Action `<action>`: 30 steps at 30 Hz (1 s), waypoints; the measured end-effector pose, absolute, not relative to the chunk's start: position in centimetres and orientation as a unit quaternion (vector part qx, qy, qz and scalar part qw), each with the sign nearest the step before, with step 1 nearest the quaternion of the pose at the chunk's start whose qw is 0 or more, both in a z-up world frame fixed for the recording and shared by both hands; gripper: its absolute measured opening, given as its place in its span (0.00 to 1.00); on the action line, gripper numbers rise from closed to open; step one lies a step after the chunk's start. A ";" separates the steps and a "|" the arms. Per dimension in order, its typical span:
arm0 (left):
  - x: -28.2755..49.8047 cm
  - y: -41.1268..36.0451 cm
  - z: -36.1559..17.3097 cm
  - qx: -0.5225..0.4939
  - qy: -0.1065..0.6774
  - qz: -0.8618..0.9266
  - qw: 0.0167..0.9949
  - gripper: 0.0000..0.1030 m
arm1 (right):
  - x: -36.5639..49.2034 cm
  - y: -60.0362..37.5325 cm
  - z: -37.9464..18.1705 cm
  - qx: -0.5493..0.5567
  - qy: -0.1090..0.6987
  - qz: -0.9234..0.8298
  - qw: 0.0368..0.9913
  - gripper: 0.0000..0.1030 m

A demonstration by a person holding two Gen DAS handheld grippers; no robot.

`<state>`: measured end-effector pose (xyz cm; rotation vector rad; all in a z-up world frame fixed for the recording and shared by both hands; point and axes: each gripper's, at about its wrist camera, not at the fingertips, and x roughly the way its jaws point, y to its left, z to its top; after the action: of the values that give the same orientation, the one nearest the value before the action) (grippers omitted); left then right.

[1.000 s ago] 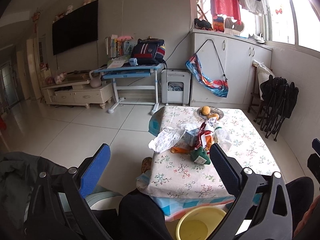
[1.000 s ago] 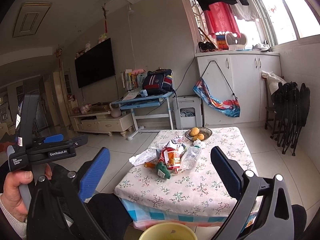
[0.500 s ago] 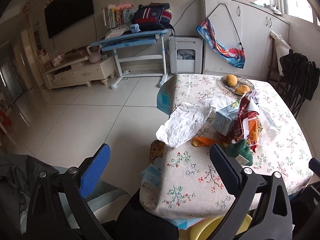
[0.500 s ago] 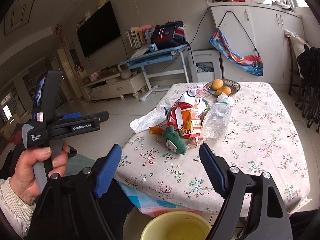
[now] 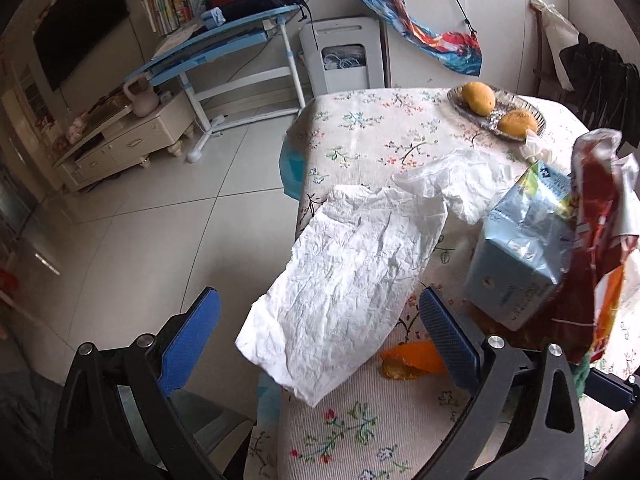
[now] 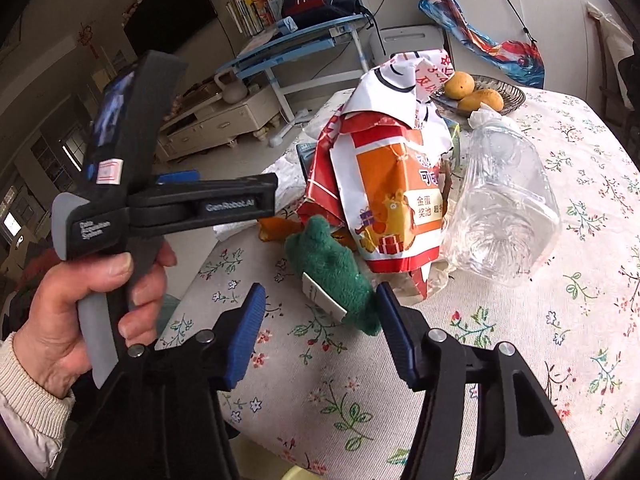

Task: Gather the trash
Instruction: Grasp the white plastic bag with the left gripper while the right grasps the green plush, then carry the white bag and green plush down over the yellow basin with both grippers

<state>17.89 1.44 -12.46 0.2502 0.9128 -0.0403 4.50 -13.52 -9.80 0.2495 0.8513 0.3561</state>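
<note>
A low surface [image 5: 360,128] under a floral tablecloth stands on a pale tiled floor [image 5: 140,240], with a blue study desk [image 5: 224,40] and a white TV cabinet [image 5: 132,136] beyond it. Landmark: the red-and-orange snack bag [image 6: 384,208], standing upright mid-surface. Left of it a crumpled white paper sheet [image 5: 352,276] overhangs the surface edge, its long axis running from the bag toward the left gripper [image 5: 320,328], which hangs released around the sheet's near end. A clear plastic bottle [image 6: 500,208] lies right of the bag, base toward the camera. A green plush scrap [image 6: 332,272] lies before the bag, between the spread fingers of the right gripper [image 6: 320,328]. A fruit basket [image 5: 496,112] sits behind.
</note>
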 end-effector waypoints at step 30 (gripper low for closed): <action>13.5 4.7 -11.0 -0.018 0.449 -0.118 0.885 0.02 | 7.5 -12.3 -11.8 0.110 0.438 0.200 0.870 0.25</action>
<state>13.51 4.65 -10.95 -0.0374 0.9343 -0.2452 7.45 -12.34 -11.77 0.2297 0.9159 0.4176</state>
